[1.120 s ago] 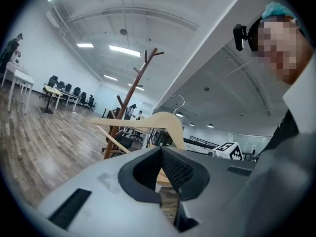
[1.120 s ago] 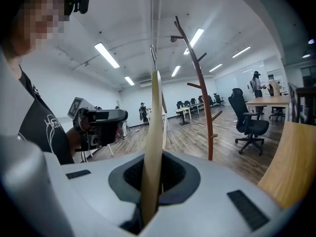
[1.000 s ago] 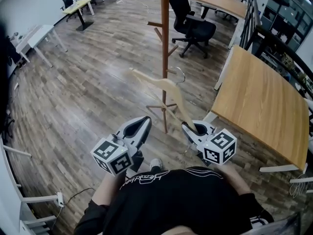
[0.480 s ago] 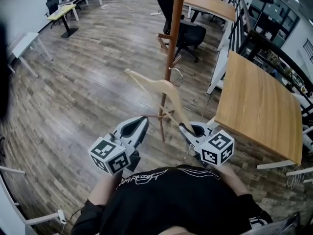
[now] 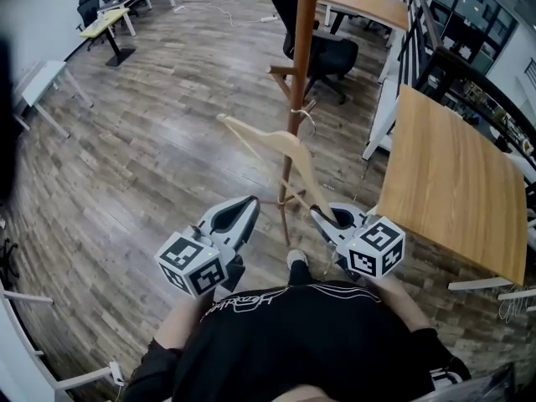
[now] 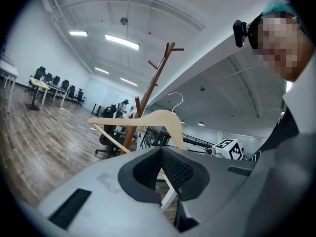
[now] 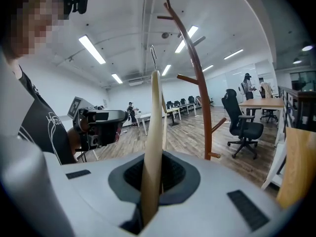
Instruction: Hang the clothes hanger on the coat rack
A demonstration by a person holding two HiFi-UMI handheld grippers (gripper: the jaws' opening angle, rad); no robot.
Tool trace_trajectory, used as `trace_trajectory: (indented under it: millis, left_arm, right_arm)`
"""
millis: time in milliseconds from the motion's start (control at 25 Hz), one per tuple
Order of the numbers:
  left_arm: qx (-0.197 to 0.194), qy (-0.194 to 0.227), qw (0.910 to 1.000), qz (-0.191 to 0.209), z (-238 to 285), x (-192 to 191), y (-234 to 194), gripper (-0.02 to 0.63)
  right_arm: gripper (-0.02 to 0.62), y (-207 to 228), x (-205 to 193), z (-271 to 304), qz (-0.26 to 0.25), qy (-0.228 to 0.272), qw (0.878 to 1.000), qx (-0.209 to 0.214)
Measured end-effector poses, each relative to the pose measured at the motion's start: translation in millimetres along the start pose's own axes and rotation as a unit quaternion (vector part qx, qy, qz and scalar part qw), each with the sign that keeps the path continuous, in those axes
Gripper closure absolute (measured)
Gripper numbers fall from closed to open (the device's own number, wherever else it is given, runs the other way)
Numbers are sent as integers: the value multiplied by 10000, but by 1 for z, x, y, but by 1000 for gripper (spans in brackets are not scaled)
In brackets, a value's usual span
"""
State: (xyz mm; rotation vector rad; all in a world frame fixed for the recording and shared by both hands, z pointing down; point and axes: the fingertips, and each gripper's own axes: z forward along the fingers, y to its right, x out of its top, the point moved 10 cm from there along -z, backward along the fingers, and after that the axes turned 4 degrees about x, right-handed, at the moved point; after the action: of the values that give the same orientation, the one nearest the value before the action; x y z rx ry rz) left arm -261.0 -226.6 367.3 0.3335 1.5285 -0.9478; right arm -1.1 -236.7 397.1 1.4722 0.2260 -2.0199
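A pale wooden clothes hanger (image 5: 276, 145) sticks out ahead of me, and my right gripper (image 5: 331, 218) is shut on the end of its right arm. Its metal hook (image 5: 308, 120) lies right beside the brown coat rack pole (image 5: 297, 74), just under a side peg; I cannot tell if they touch. In the right gripper view the hanger (image 7: 154, 122) stands edge-on between the pads of the gripper (image 7: 154, 164), with the rack (image 7: 197, 83) just to its right. My left gripper (image 5: 239, 216) is level beside it, shut and empty (image 6: 161, 152); from there the hanger (image 6: 148, 120) crosses the rack (image 6: 148, 90).
A wooden table (image 5: 452, 174) stands close on the right, with a black railing behind it. A black office chair (image 5: 331, 53) sits beyond the rack. White tables (image 5: 38, 74) and more desks line the far left. The rack's feet (image 5: 289, 199) spread over the wood floor.
Both grippers and the hanger have moved forward toward the rack. The hook, earlier to the right of the pole with a gap, now sits right against it.
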Motion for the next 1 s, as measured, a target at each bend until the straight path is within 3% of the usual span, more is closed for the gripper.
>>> trace_trajectory:
  millis: [1000]
  left_arm:
    - [329, -8, 9991, -267, 104, 15, -57, 598]
  right_arm:
    - [554, 122, 45, 51, -52, -139, 9995, 292]
